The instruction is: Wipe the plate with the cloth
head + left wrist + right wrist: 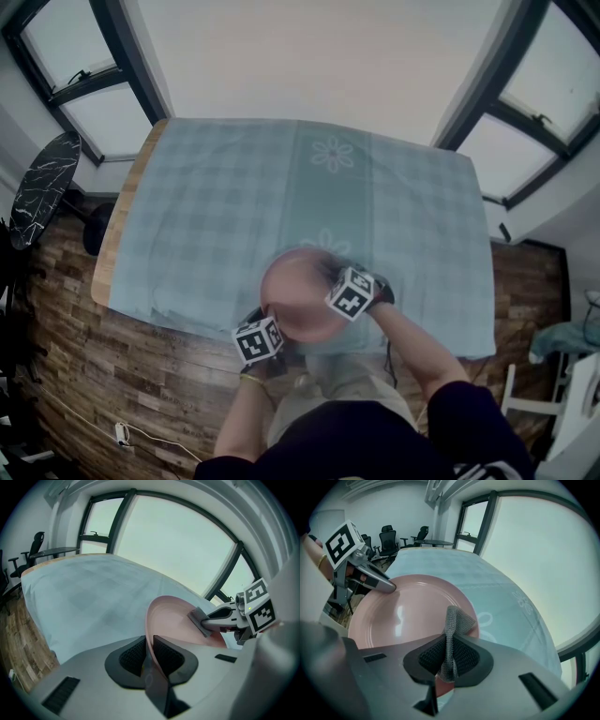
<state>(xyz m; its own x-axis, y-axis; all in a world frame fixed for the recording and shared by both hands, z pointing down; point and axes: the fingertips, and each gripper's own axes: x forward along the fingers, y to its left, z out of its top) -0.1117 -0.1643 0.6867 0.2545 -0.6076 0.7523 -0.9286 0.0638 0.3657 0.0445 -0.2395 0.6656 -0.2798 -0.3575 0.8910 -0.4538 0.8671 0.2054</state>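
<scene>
Head view: my pink plate (298,292) is raised over the near edge of the checked tablecloth (234,206), slightly blurred.
Left gripper view: my left gripper (149,654) pinches the plate's rim; the plate is tilted.
Right gripper view: my right gripper (449,656) clamps the grey cloth (453,623), its free end against the plate's face.

Table (105,246), rectangular, its light wooden top bare only in a strip along the left edge, standing on a wood-plank floor (112,375); directly on it, one pale blue checked tablecloth (225,206) with white flower motifs (331,155), spread flat, overhanging the near edge.
</scene>
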